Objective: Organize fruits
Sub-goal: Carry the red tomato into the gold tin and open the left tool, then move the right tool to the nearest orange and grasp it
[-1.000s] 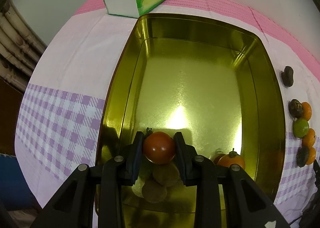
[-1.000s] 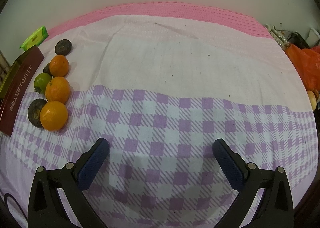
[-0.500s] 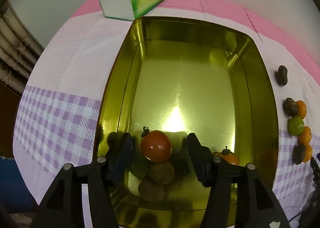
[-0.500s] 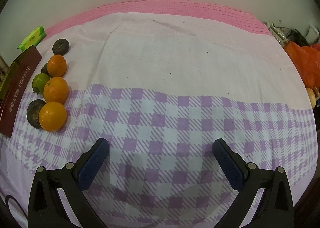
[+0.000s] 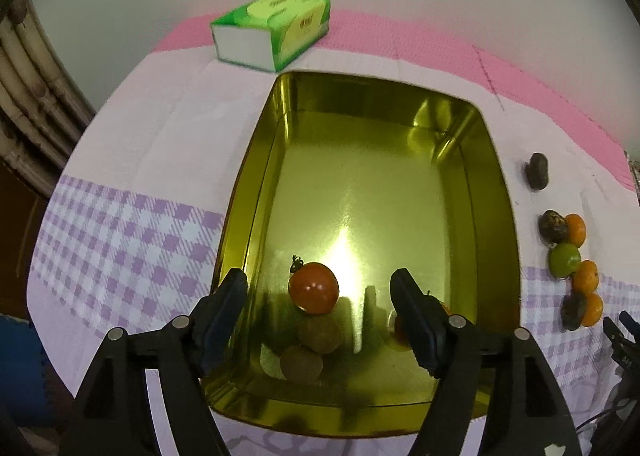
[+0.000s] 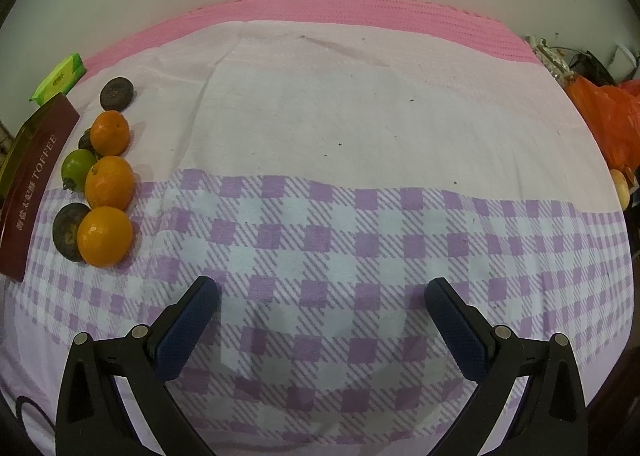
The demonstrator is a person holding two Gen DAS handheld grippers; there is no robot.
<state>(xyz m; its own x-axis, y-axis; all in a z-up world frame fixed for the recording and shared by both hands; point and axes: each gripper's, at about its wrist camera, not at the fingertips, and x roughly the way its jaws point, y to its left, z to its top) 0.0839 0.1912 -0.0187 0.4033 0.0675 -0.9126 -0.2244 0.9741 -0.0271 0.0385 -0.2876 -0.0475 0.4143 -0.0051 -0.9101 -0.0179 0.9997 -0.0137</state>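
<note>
Left wrist view looks down into the gold tin (image 5: 496, 223), and my left gripper (image 5: 318, 302) hangs over its near end with the jaws opening; the red tomato (image 5: 313, 288) lies on the tin floor between the fingers, touched by neither pad. Just below the tomato are two brownish round fruits (image 5: 320, 334), one nearer me than the other, and they may partly be reflections in the shiny wall, I cannot tell. Behind my right-hand finger an orange-red fruit (image 5: 400, 326) shows only in part, also inside the tin. Beyond the tin's far rim a green tissue pack (image 5: 272, 29) rests on the checked tablecloth (image 5: 132, 223). Outside the tin on the cloth, a line of loose fruit waits: a dark fruit (image 5: 537, 171) alone at the far end, then oranges (image 5: 585, 276), a green lime (image 5: 564, 259) and more dark pieces crowded together. Right wrist view shows my right gripper (image 6: 322, 294) spread wide with nothing between its fingers, hovering over bare cloth. To its left the same cluster lies beside the tin's maroon outer wall, which reads TOFFEE: three oranges in a row, the lime and dark fruits touching them. An orange plastic bag (image 6: 608, 119) sits at the table's far right edge.
</note>
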